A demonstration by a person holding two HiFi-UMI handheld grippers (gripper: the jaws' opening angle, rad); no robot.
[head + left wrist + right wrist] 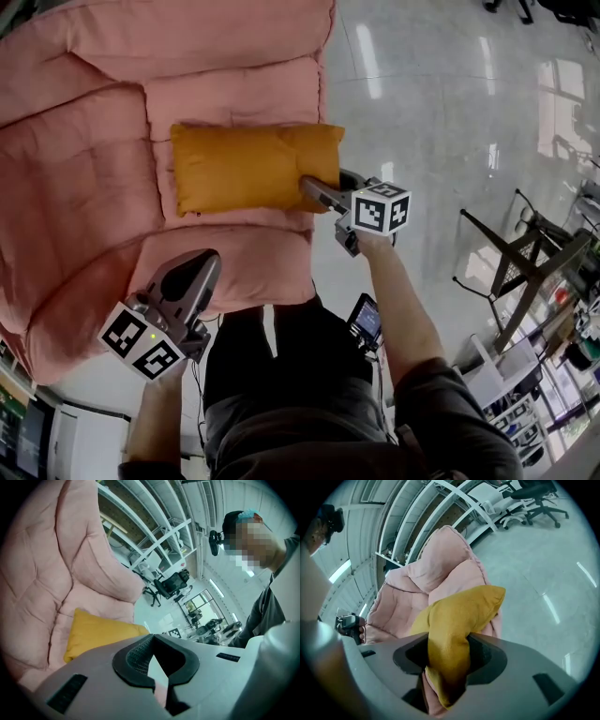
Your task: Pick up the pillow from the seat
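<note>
Jaws of the right gripper (311, 186) are clamped on the near-right corner of the pillow (246, 167). It is laid across the seat (234, 253), long axis left-right, stretching left from the grip. The left gripper (204, 264), closed and empty, is held nearer, well apart.

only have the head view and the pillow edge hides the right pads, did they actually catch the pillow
Observer: Yes. In the right gripper view, the right gripper has a corner of the orange pillow squeezed between its pads.
Operator: any chair fabric in there too
Observer: Some pink shows under that corner, low between the jaws. I cannot tell whether the cover of the pink chair is caught.
Operator: left one holding anything
Observer: No. The left gripper view shows nothing between the jaws of the left gripper, and the pillow lies beyond them.
</note>
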